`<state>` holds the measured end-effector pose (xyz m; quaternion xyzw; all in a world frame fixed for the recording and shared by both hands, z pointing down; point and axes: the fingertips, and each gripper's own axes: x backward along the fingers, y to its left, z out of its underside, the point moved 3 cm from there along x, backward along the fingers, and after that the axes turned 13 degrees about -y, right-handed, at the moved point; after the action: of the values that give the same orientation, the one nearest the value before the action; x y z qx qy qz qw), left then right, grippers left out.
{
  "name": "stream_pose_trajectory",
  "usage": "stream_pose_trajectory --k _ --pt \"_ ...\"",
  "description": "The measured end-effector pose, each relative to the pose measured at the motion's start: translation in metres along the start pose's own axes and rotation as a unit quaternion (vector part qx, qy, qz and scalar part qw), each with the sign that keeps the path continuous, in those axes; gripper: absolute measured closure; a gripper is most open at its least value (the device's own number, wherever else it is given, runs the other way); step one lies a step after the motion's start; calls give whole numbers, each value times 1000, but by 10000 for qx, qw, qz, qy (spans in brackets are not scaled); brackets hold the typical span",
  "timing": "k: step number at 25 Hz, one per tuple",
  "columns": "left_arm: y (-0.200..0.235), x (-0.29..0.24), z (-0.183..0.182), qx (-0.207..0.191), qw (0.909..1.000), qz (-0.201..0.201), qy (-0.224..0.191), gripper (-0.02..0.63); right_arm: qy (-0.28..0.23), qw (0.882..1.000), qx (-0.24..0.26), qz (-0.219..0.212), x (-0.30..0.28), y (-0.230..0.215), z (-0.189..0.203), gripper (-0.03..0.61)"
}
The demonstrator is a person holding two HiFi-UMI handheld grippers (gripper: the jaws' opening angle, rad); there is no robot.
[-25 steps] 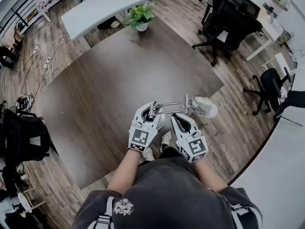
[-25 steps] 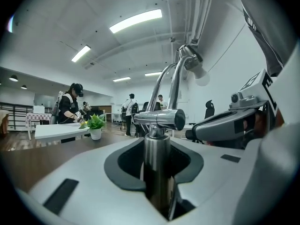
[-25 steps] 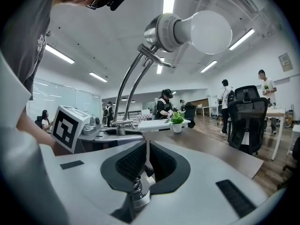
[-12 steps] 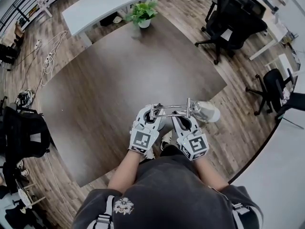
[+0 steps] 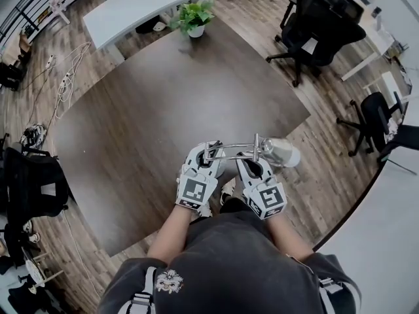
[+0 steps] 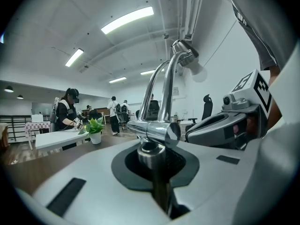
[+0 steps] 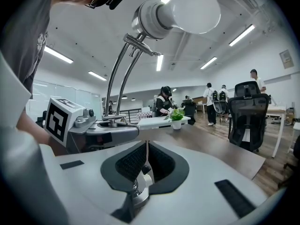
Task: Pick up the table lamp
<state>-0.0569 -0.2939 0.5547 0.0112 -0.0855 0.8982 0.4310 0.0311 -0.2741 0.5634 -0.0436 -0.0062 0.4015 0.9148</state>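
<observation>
Table lamp (image 5: 230, 146) up in front of the person, at near edge of dark table (image 5: 163, 90) — chrome double arm stretched across between both grippers, white bulb (image 5: 283, 152) at right end. Left gripper (image 5: 209, 154): jaws closing, already narrow, upright chrome stem between the pads. Right gripper (image 5: 251, 161): jaws almost together, pinched on small metal part of the lamp. Potted plant (image 5: 194, 18) at far edge of table — well apart.

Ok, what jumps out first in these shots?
The chrome table lamp, held by both grippers at the near edge of the dark table, white bulb to the right. The left gripper has its jaws closing on the stem; the right gripper is shut on another chrome part. A potted plant stands at the far edge.
</observation>
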Motion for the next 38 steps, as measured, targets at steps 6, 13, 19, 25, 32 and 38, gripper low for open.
stream_pose_trajectory --k 6,13,19,25,32,38 --pt "0 -2 1 58 10000 -31 57 588 -20 10000 -20 6 2 -1 2 551" --pt "7 1 -12 88 9999 -99 61 588 -38 10000 -17 14 3 2 2 551" --pt "19 -3 -33 126 9997 -112 150 588 -228 9997 75 -10 -6 6 -14 551" --pt "41 -5 -58 297 9989 -344 125 588 -664 9972 346 -81 -23 5 -56 551" --pt "67 -19 -101 248 9971 -721 27 588 -1213 9904 609 -261 -35 2 -114 551" --pt "86 -19 -138 167 9956 -922 -73 588 -1503 9861 676 -204 -37 -1 -152 551"
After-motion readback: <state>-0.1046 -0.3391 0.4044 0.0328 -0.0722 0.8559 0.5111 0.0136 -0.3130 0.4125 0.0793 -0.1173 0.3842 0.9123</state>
